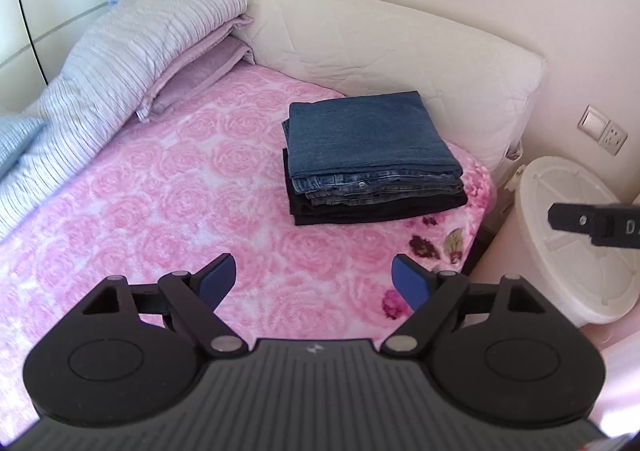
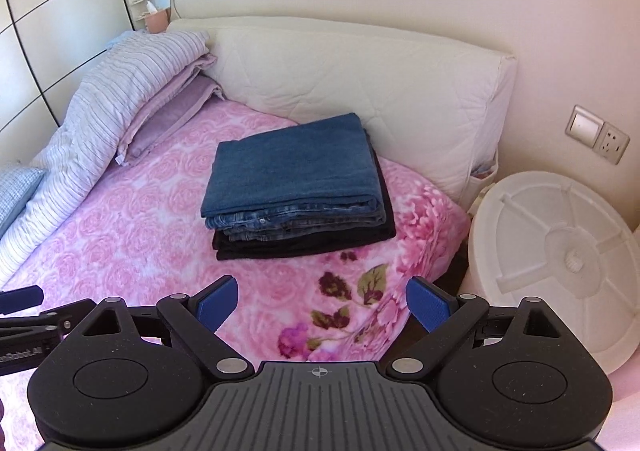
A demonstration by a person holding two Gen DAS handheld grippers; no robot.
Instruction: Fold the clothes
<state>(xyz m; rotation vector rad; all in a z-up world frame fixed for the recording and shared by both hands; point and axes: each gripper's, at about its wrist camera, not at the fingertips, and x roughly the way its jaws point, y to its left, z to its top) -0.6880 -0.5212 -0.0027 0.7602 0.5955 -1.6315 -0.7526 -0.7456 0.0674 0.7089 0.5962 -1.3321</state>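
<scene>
From your left wrist camera, your left gripper [image 1: 313, 278] hangs over the pink rose-patterned blanket [image 1: 160, 203] with its blue-padded fingers [image 1: 218, 279] spread wide and nothing between them. Ahead of it the stack of folded clothes [image 1: 372, 159] sits on the bed near the white quilted headboard cushion [image 1: 392, 59]: folded blue jeans [image 1: 364, 131] on top, a black garment [image 1: 384, 207] underneath. A striped duvet [image 1: 120, 59] is bunched along the left side of the bed. To the right, beside the bed, stands a white round container [image 1: 572, 243], and part of your right gripper [image 1: 592, 225] pokes in from the right edge in front of it.

From your right wrist camera, your right gripper [image 2: 322, 305] is likewise opened wide and empty, poised above the bed's flowered corner. The stack of folded clothes [image 2: 300, 191] lies straight ahead and apart from the fingers [image 2: 430, 309], jeans [image 2: 292, 167] over black garment [image 2: 320, 243], edges roughly squared. The white round container [image 2: 560, 251] sits just right of the bed, below a wall switch and socket [image 2: 596, 135]. Your left gripper shows at the left edge.
</scene>
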